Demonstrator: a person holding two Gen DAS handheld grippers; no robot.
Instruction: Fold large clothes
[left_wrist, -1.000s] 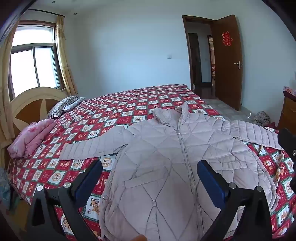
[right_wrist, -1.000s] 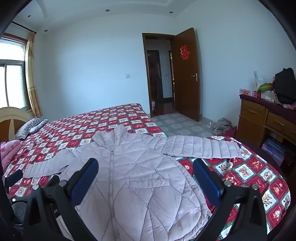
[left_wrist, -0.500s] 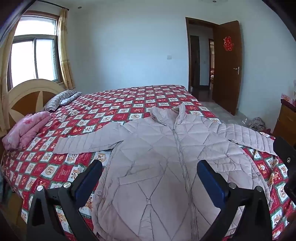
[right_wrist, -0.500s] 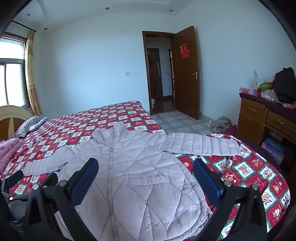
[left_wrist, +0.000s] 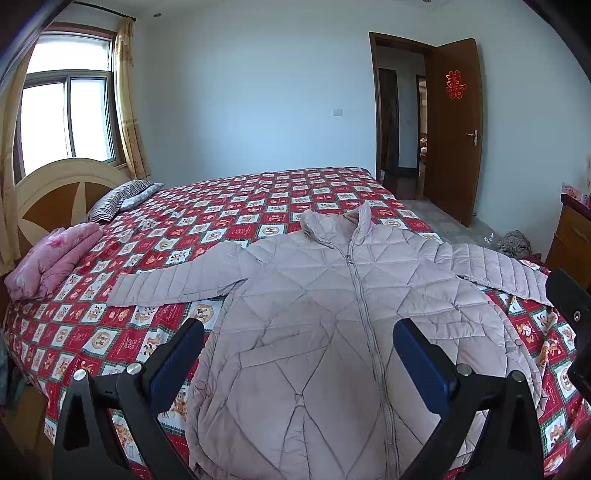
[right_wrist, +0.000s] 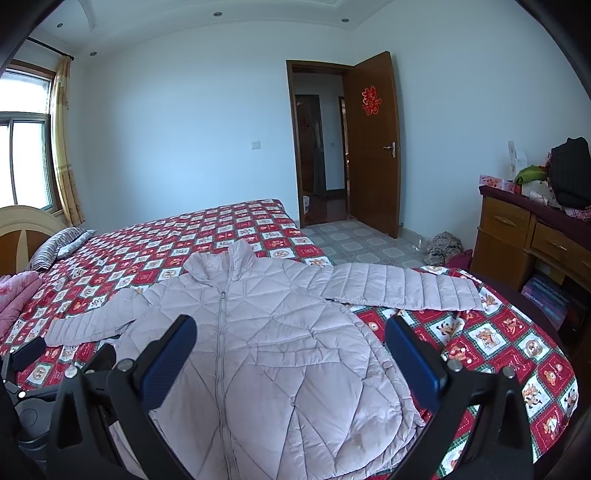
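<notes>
On bed (left_wrist: 258, 206), near edge: jacket (left_wrist: 332, 317) flat, zipped, front up, both sleeves spread. My left gripper (left_wrist: 295, 363) and right gripper (right_wrist: 291, 354) hover above hem, jaws wide apart, gripping nothing. Risks as I judge: puffy quilted shell slippery, thin pinch may slide off; right sleeve (right_wrist: 402, 291) lies close to bed edge, careless pull could drag it overboard; padding springy, fold may reopen; hem overhangs, whole jacket could slip floorward.
</notes>
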